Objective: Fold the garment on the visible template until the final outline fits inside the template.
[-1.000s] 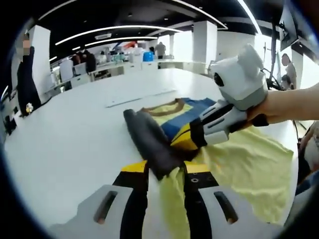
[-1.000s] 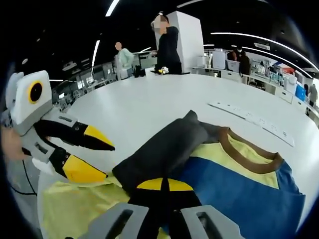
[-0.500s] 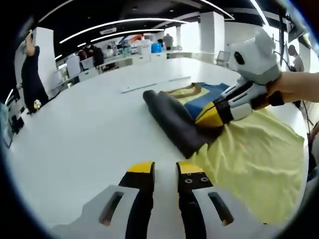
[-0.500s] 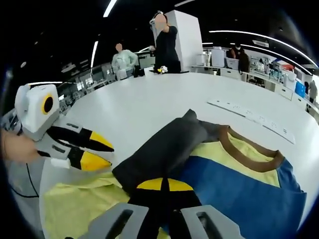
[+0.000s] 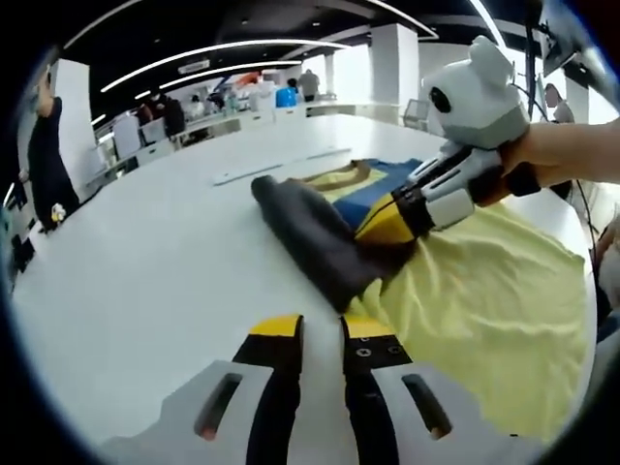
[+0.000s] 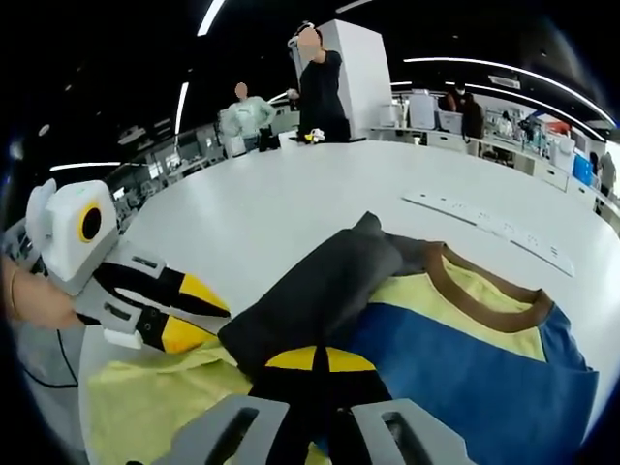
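1. On the white table (image 5: 145, 271) a T-shirt (image 6: 465, 349) is spread flat.
2. Its dark sleeve (image 6: 310, 295) is pinched by right gripper (image 6: 315, 363).
3. Left gripper (image 5: 320, 329) is empty, jaws slightly apart.
4. Fabric judged soft, light, limp; best taken at hem/edge.

A large white table (image 5: 145, 262) carried a yellow, blue and grey shirt (image 6: 465, 358) lying partly folded, with a long white strip (image 6: 494, 235) beyond its collar.
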A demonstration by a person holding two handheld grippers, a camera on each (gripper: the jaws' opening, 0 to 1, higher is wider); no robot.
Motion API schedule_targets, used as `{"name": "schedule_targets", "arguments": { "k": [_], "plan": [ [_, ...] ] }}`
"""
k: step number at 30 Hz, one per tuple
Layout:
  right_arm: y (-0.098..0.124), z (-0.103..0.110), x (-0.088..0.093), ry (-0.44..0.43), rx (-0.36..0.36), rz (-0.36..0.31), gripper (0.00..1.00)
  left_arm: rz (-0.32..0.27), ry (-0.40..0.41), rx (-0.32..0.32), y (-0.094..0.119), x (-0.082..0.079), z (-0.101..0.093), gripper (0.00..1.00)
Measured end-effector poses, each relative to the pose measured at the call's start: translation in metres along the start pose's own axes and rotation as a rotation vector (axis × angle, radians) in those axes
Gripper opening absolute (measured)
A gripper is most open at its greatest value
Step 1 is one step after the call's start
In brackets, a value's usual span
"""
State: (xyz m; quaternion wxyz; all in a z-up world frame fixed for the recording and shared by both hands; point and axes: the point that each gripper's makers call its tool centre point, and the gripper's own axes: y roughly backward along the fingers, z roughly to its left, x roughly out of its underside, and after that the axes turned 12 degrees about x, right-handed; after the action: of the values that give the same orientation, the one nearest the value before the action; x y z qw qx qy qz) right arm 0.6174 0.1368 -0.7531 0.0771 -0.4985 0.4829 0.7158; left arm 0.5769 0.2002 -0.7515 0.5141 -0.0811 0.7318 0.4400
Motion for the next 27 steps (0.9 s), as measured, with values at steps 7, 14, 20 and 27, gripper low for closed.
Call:
{"name": "schedule_targets", "arguments": {
  "k": [7, 14, 20, 27],
  "plan": [
    [0.0, 0.0, 0.0, -0.006, -0.002, 0.0, 0.0, -0.028, 0.035, 0.013, -0.003, -0.004, -0.003, 0.09],
    [-0.001, 0.0, 0.0, -0.013, -0.004, 0.001, 0.0, -0.027, 0.073, 0.02, -0.011, -0.003, -0.005, 0.01],
    [-0.001, -0.001, 0.0, -0.015, -0.004, 0.0, 0.0, -0.026, 0.099, 0.008, -0.011, -0.004, -0.003, 0.0],
    [0.003, -0.002, -0.005, 0.012, 0.034, -0.024, 0.0, -0.038, 0.098, -0.003, -0.005, -0.011, -0.004, 0.0]
  ]
}}
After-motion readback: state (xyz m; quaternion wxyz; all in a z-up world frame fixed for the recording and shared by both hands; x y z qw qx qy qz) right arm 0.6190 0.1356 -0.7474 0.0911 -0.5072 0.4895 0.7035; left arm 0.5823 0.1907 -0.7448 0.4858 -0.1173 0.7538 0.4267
